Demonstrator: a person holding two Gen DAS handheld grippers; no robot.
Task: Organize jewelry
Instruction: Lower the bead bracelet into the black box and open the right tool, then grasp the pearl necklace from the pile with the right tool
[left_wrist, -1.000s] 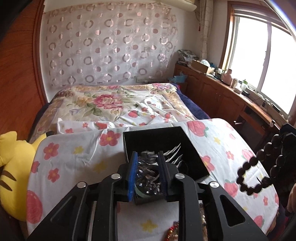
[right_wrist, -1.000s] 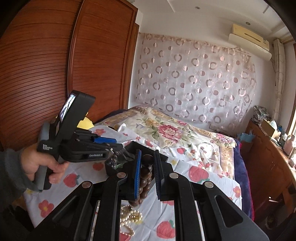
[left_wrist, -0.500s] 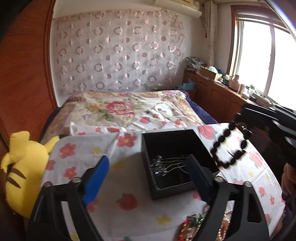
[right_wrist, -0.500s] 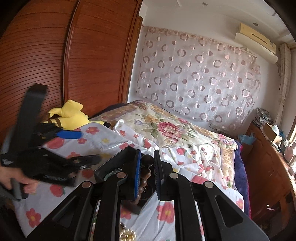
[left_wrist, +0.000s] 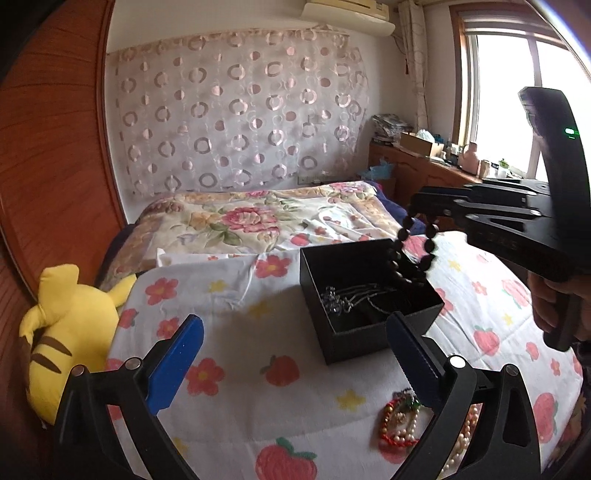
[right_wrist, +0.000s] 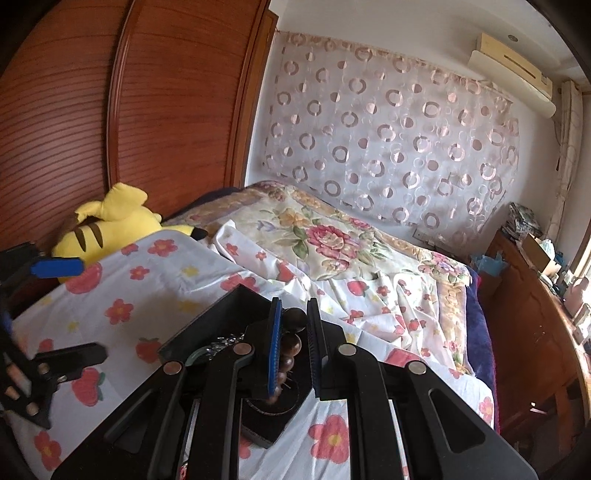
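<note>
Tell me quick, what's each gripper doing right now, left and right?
Left gripper: open, holding nothing.
Right gripper: shut on the dark bead bracelet, which hangs over the black box.

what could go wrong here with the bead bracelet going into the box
The right gripper pinches the dark bead bracelet over the black box near its far right corner; released there, it might drape over the rim or fall outside. Dropped inside, it may tangle with the silver necklace. The open left gripper hangs close to the box's near wall and could nudge it.
</note>
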